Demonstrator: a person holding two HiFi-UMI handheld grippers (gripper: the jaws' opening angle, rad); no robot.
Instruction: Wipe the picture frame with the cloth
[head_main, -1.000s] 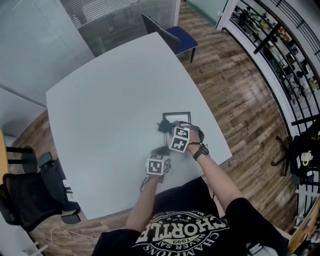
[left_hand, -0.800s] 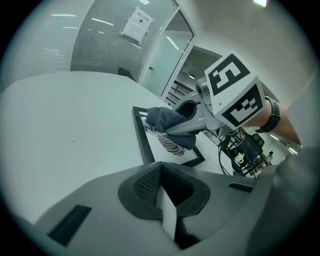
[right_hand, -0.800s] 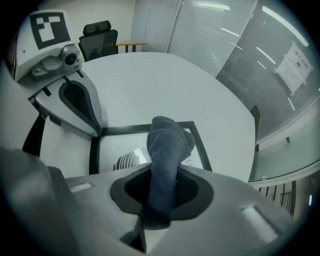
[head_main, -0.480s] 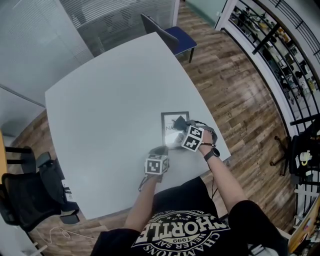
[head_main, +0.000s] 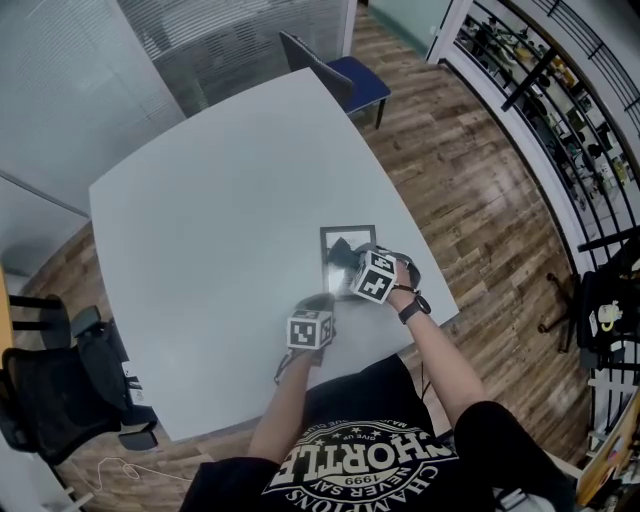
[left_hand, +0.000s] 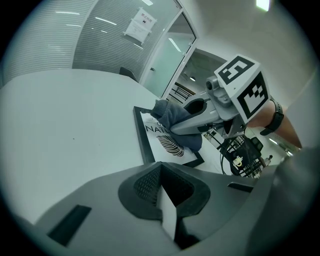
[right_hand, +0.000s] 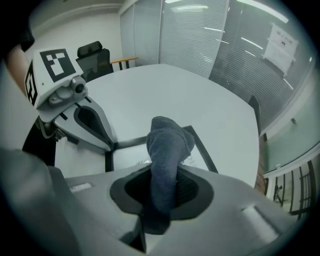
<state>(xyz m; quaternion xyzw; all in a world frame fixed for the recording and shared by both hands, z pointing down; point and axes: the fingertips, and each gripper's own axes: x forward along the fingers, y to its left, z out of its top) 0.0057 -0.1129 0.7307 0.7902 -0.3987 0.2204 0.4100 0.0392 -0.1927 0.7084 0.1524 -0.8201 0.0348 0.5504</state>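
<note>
Cloth (right_hand: 167, 150), dark blue-grey and bunched, is pinched between the jaws of the right gripper (head_main: 347, 258) and lies on the glass of the picture frame (head_main: 325, 262). The frame has a black border with a white print inside and lies flat. The left gripper (left_hand: 167, 220) has its jaws closed together on nothing. Its tip sits at the frame's corner nearest the person; whether it touches the border cannot be told. The frame lies on a large, pale grey, matte worktop (head_main: 220, 200), close to the edge nearest the person. Far beyond the frame, at the worktop's opposite edge, stands a blue chair (head_main: 352, 75), with glass walls and slatted blinds (head_main: 240, 30) behind it. Brown wooden floor (head_main: 480, 190) runs to the frame's right, up to dark shelving (head_main: 545, 80). A black office chair (head_main: 50, 395) stands well off to the frame's left.
</note>
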